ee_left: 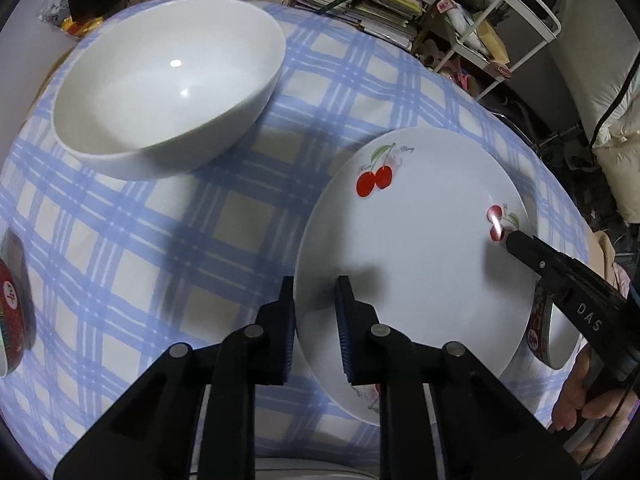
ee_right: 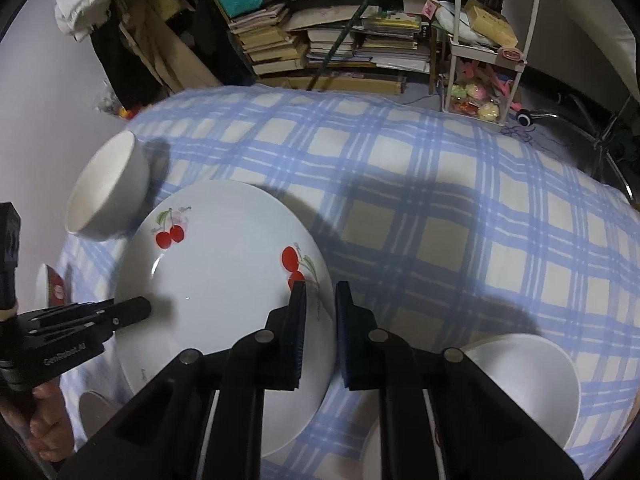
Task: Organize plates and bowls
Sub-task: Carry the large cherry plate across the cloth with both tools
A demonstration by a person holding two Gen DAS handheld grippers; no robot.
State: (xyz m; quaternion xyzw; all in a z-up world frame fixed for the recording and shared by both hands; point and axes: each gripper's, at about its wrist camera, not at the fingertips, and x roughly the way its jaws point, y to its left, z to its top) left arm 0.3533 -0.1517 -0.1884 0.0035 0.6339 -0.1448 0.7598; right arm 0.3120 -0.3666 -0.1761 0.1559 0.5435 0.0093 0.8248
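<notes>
Left hand-held gripper (ee_left: 314, 300): jaws narrow, straddling the near-left rim of the cherry plate (ee_left: 420, 248), one finger outside the rim, one over the plate face. The pads appear clamped on the rim, though the exact contact is hard to make out past the finger bodies.

Right hand-held gripper (ee_right: 322, 300): jaws likewise close together, set over the plate's opposite rim beside a cherry motif; it reads as a pinch on the rim. In the left wrist view only its tip and a fingertip of the hand behind it show at the frame edge.

The plate sits toward the near side of the desk (ee_left: 140, 240), which is draped in a blue-and-cream checked cloth. Its near edge is hidden under the gripper bodies. A patterned rim peeks out from under the plate's right side in the left wrist view; what it belongs to I cannot tell.

Count: one cherry plate. White bowls: one large (ee_left: 168, 80) to the far left, well apart from the plate; another (ee_right: 528, 384) near right, partly cut off by the gripper. A red patterned bowl (ee_left: 12, 312) is cropped at the left edge.

Beyond the desk: stacked books (ee_right: 340, 40) and a white rack (ee_right: 488, 40).
</notes>
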